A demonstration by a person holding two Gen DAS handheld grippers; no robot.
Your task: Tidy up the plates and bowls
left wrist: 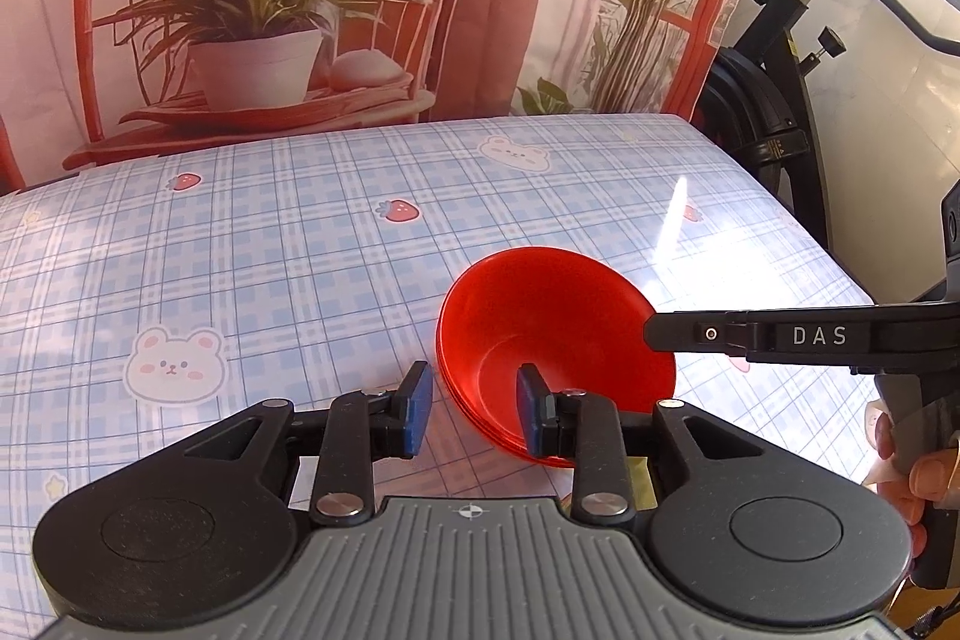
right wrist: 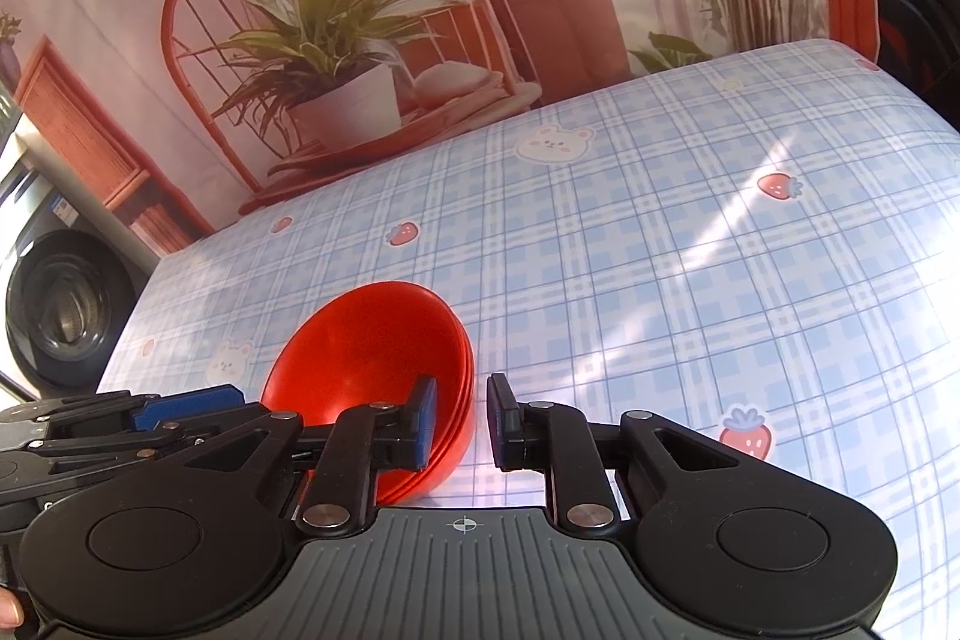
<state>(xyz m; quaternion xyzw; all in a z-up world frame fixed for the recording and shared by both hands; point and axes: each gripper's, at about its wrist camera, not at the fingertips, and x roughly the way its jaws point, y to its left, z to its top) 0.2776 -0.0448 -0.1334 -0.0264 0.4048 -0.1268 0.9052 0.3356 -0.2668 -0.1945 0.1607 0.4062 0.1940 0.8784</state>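
Over the near edge of the checked tabletop [left wrist: 300, 232], both grippers tilt downward at a nested stack of red bowls [left wrist: 558, 334]. The left gripper [left wrist: 474, 409] straddles the stack's near-left rim, jaws slightly spread, blue pads clear of it. The right gripper [right wrist: 461, 415] straddles the opposite rim, jaws parted, gripping nothing. Nothing shows inside the top bowl.
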